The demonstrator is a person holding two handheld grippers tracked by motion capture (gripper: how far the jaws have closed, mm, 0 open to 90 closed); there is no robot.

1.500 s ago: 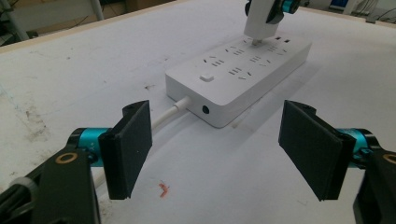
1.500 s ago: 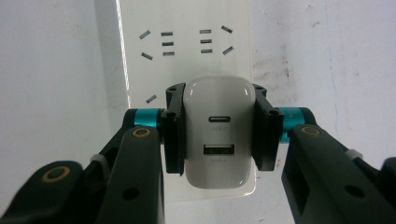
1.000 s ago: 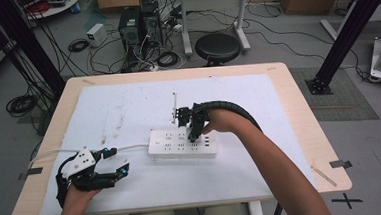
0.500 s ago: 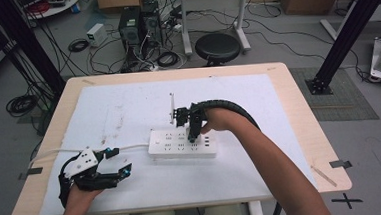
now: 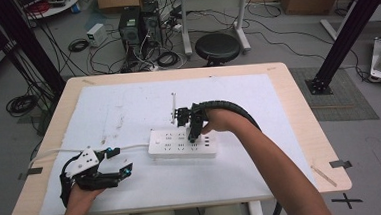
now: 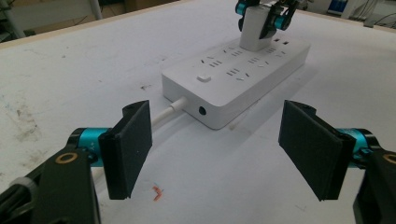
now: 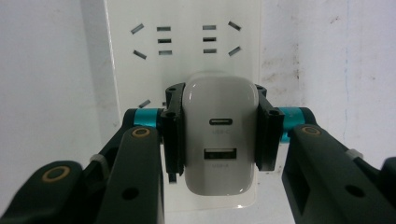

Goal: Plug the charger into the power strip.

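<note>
**Charger clamped over the power strip**

Desk under a white sheet carries everything here; at its near left edge the left hand-held gripper rests low over the sheet with its jaws spread apart and nothing between them; in the left gripper view its two black pads stand wide, framing the near end of the power strip beyond them, well apart from it; a white cable runs from that end of the strip leftward across the sheet, passing just behind this gripper; toward the middle of the desk the strip lies flat with its sockets facing up; over its right half the right hand-held gripper points down, clenched on a white charger; the right gripper view shows the pads pressing the charger's two sides, its USB ports facing the camera, the strip's sockets directly beneath it; whether the charger's prongs sit fully in a socket cannot be told; the left gripper view shows the charger standing upright on the strip's top face.
</note>
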